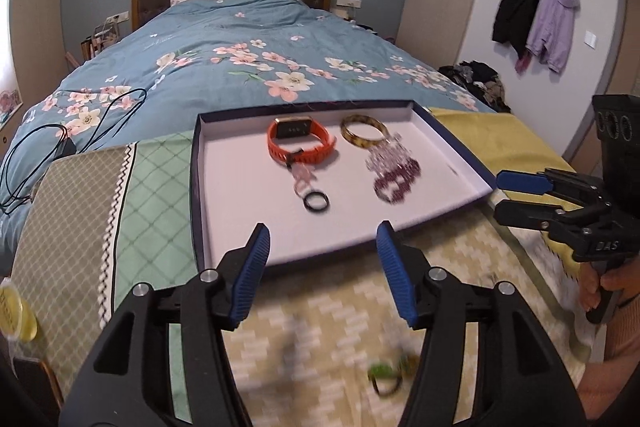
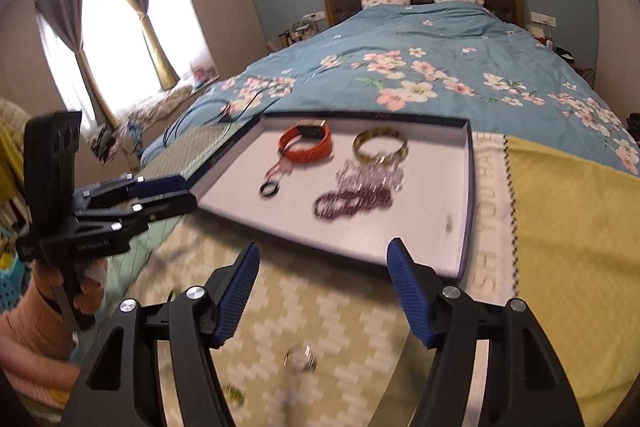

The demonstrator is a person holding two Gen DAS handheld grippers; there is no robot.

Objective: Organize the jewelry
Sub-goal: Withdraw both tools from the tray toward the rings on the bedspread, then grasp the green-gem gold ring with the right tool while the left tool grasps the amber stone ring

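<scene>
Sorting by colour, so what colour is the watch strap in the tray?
Orange watch strap, clearest in the left wrist view.

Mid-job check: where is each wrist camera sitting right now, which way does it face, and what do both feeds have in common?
Left wrist: on the left gripper, jaws open and empty, facing the tray and bed; the right gripper and the hand holding it show at right.
Right wrist: on the right gripper, jaws open and empty, facing the tray from further right; the left gripper and its hand show at left.
Shared: tray, orange watch, amber bangle, black ring, purple beads, bed.
</scene>
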